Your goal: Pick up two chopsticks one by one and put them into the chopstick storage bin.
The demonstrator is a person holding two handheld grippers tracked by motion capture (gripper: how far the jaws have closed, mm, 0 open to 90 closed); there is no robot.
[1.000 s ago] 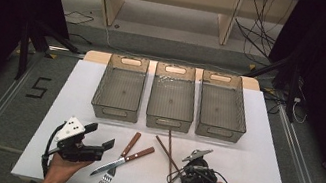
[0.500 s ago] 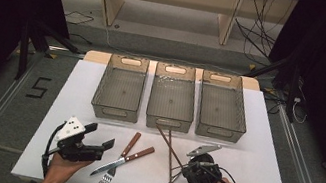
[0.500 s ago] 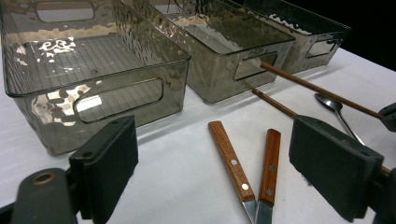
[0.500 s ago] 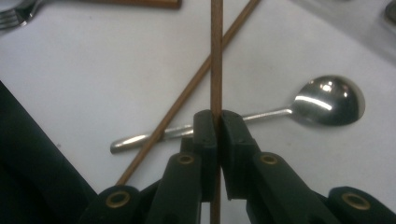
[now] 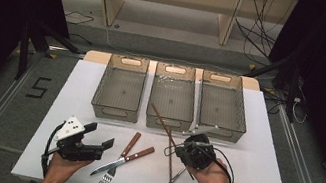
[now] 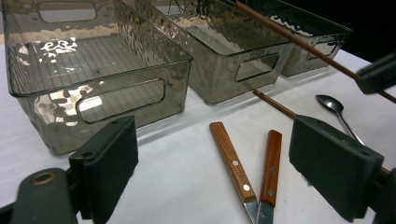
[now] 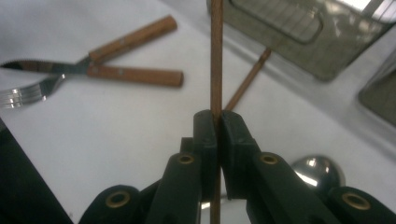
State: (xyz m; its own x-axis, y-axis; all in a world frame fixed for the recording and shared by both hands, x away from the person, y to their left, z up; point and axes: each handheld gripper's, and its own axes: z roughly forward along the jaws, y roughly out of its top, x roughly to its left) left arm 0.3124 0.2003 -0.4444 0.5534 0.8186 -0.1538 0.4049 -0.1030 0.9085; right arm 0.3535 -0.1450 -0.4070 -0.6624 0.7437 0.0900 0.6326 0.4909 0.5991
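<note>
Right gripper [image 7: 218,122], jaws pinching one brown chopstick [image 7: 216,56] near mid-length, tip tilted up toward the middle bin [image 5: 173,96] above the table [image 5: 261,154]; stick looks light, stiff, probably slick, so pinch centrally; left gripper [image 6: 229,163] jaws spread, idle.

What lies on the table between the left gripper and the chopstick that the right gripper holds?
In the high view, a wooden-handled knife and fork lie crossed between the left gripper and the chopstick.
</note>
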